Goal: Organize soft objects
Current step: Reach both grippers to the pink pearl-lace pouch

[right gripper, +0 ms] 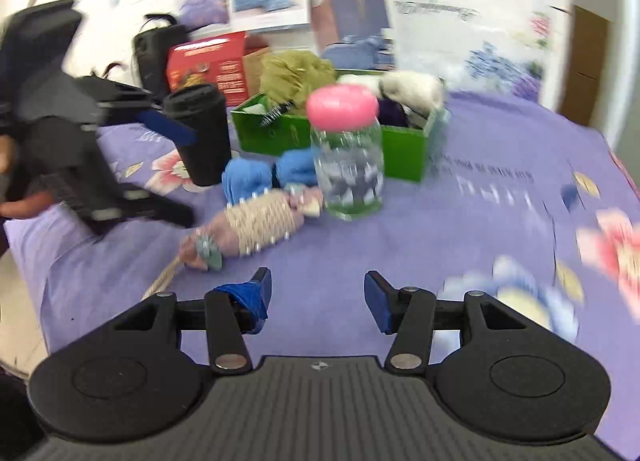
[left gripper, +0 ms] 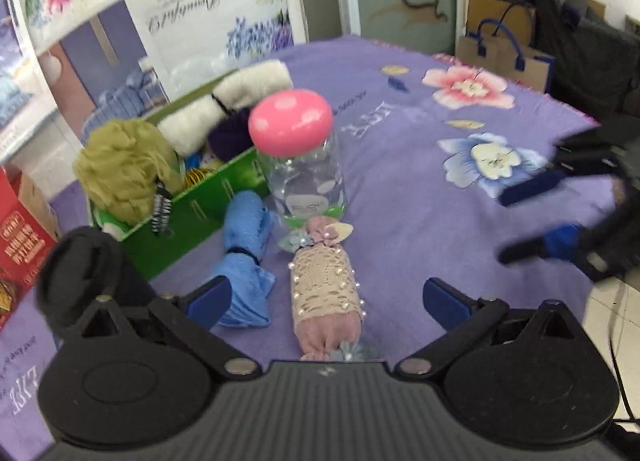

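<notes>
A pink lace roll with pearls (left gripper: 326,289) lies on the purple flowered cloth (left gripper: 440,221), between the fingers of my open, empty left gripper (left gripper: 332,301). A blue cloth bundle (left gripper: 246,257) lies beside it to the left. A green box (left gripper: 192,213) holds an olive puff (left gripper: 124,169), white fluffy rolls (left gripper: 236,97) and a dark purple piece. My right gripper (right gripper: 318,295) is open and empty over bare cloth, short of the lace roll (right gripper: 256,227) and the blue bundle (right gripper: 264,175). It also shows at the right of the left wrist view (left gripper: 536,221).
A clear jar with a pink lid (left gripper: 300,157) stands right behind the lace roll, against the green box (right gripper: 400,149). A black cup (right gripper: 200,133) stands left of the box. A red carton (right gripper: 208,65) and a black bag sit beyond the table edge.
</notes>
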`<state>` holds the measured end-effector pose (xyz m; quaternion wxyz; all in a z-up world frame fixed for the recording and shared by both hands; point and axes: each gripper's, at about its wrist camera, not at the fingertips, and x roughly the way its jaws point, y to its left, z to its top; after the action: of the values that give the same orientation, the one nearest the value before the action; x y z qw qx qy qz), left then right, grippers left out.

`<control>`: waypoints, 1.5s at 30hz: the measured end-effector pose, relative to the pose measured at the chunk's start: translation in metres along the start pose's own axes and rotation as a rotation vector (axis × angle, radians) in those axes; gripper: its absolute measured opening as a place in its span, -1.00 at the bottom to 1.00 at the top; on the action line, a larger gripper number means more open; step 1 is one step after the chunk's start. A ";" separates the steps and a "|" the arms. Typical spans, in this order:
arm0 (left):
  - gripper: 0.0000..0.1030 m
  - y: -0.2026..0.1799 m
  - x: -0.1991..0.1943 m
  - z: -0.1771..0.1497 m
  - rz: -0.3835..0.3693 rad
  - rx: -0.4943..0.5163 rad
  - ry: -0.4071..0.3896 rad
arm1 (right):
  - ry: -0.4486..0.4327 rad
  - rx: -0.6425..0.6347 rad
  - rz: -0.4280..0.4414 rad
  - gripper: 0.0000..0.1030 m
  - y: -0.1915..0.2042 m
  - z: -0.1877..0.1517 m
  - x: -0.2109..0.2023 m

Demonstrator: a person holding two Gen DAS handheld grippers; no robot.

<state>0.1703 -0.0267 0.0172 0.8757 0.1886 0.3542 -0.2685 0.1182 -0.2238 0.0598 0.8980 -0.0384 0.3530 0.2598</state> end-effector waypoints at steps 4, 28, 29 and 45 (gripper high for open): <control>0.99 0.012 0.046 0.018 -0.050 -0.033 0.079 | -0.071 0.081 -0.024 -0.29 0.007 -0.027 -0.018; 0.99 -0.056 0.007 -0.003 -0.399 0.273 0.013 | -0.106 0.208 0.037 -0.25 -0.028 -0.032 -0.033; 0.99 -0.052 0.004 -0.005 -0.372 0.271 0.022 | -0.093 0.155 0.062 -0.25 -0.024 -0.028 -0.031; 0.99 -0.031 0.013 -0.025 -0.233 0.119 0.130 | 0.219 -0.869 0.550 -0.23 -0.001 0.065 0.065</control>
<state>0.1463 -0.0424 -0.0129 0.8010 0.2146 0.4133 -0.3762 0.1988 -0.1796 0.0657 0.6557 -0.3399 0.3014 0.6030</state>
